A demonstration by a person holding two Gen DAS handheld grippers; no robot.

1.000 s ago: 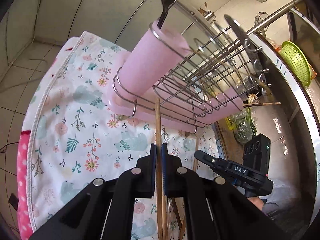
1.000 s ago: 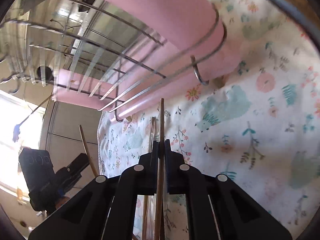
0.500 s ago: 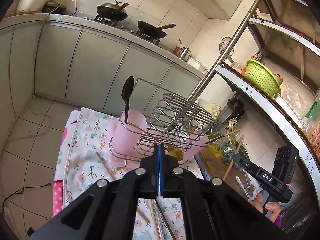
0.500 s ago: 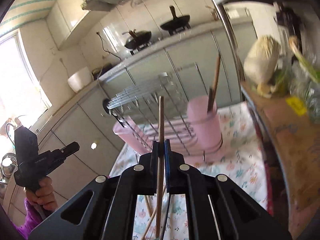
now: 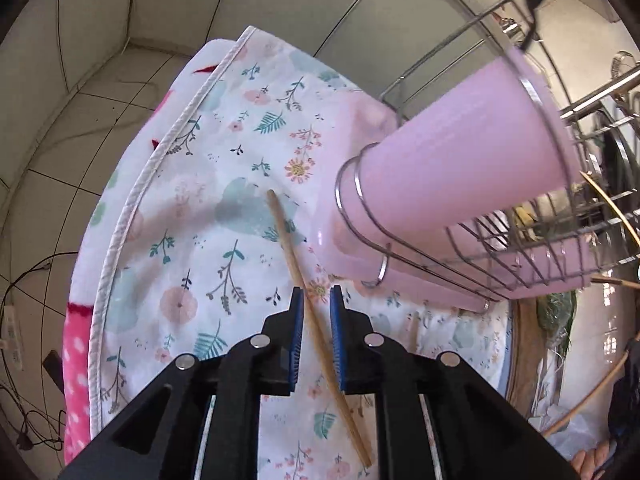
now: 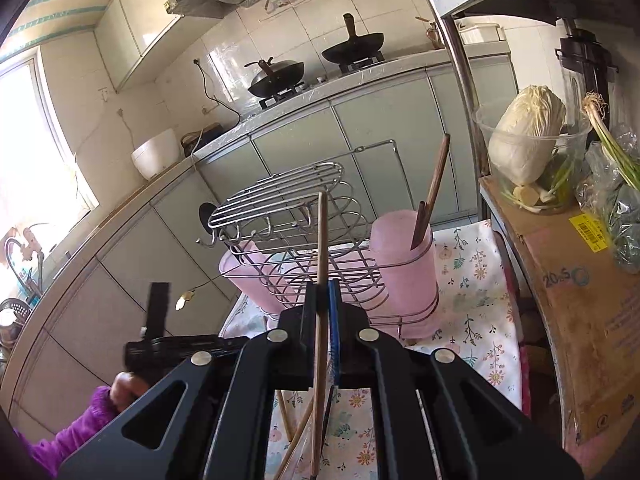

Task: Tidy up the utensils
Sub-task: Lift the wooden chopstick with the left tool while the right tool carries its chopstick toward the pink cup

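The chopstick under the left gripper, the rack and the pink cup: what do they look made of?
Chopstick: pale tan and matte, probably bamboo or wood. Rack: thin bent wire with bright glints, likely steel or chrome-plated metal. Pink cup: smooth, slightly translucent with a soft sheen, so likely plastic.

Two pink cups (image 6: pixel 404 276), one wire rack (image 6: pixel 296 216), two woks (image 6: pixel 276 74), perhaps four chopsticks (image 6: pixel 320 280).

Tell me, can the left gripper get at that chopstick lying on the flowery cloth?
Probably yes. The left gripper is open, its fingers astride the chopstick on the cloth, with nothing between. The pink cup stands off to one side.
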